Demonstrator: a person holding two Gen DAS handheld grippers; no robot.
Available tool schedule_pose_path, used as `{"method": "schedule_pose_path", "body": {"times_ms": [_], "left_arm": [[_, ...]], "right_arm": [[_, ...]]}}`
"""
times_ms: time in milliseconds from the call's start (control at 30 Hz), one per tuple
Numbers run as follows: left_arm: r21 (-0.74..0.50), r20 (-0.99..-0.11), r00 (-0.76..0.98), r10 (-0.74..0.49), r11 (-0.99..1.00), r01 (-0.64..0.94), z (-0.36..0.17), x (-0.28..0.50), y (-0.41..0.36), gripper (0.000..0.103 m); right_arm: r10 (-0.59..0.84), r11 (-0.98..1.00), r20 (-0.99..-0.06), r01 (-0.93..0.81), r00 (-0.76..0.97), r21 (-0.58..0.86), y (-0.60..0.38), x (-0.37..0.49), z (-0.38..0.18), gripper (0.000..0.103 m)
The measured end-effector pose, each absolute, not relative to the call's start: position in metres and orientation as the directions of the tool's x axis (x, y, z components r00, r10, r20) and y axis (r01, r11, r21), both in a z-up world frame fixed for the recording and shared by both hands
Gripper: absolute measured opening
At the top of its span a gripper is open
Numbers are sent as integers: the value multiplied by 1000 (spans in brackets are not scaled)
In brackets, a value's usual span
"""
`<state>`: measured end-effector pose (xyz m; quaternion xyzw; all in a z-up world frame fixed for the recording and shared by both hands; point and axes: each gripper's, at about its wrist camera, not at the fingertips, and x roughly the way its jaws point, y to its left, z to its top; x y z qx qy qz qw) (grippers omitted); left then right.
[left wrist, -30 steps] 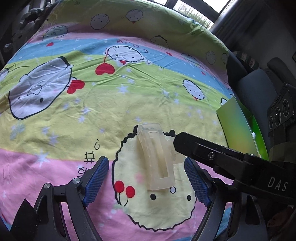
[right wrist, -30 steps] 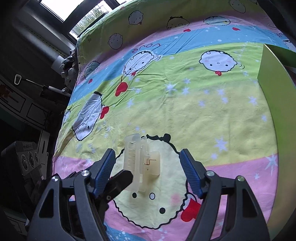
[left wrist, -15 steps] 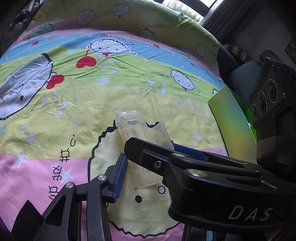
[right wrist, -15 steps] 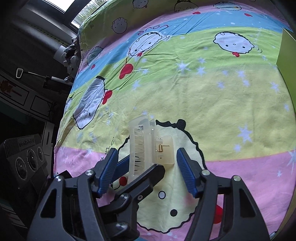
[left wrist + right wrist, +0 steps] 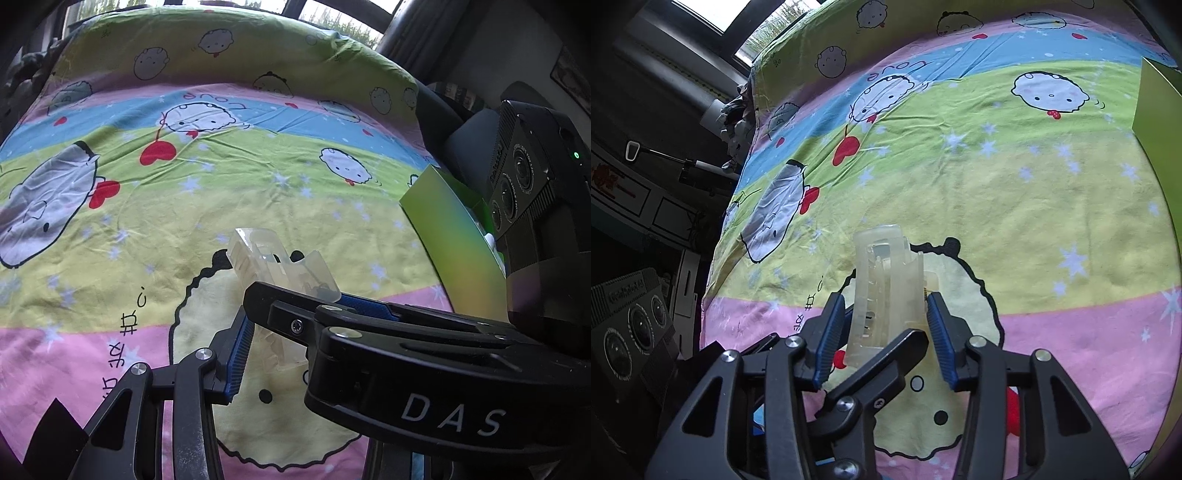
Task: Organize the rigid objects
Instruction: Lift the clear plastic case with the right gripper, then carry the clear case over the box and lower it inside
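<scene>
A translucent plastic hair claw clip [image 5: 269,266] stands tilted above the cartoon bedsheet [image 5: 221,192]. My left gripper [image 5: 295,332] is shut on the clip's lower part. One blue pad shows on the left, while the other side is mostly hidden behind the right gripper's black finger [image 5: 369,332]. In the right wrist view the clip [image 5: 886,288] stands upright between the pads of my right gripper [image 5: 886,332]. Its jaws are closing and lie close beside the clip, with a thin gap on the left. A finger [image 5: 882,362] of the left gripper crosses in front.
A green box [image 5: 454,251] stands open at the bed's right edge, also in the right wrist view [image 5: 1160,122]. Dark furniture and a speaker-like unit [image 5: 631,325] lie off the bed's left side. A window runs along the far end.
The left gripper closed from wide open onto the clip and tipped it up off the sheet. The right gripper's jaws narrowed around the clip from both sides.
</scene>
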<state>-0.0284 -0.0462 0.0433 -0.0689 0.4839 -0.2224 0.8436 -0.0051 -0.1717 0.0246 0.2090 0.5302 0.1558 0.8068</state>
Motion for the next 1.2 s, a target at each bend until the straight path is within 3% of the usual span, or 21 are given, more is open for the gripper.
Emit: {"method": "schedule_pose_path", "body": {"times_ms": [800,1200], "left_arm": [[-297,-681,561,-471,878,376,90,-49,-50,43],[-223,-639,605,-475,868,444,126,-57,-96,43]], "right_arm": [[448,878,-730,-101,516,467,-173,-27,75,46],[428,869,-654,-87,623,486,-215,-46,112,46]]}}
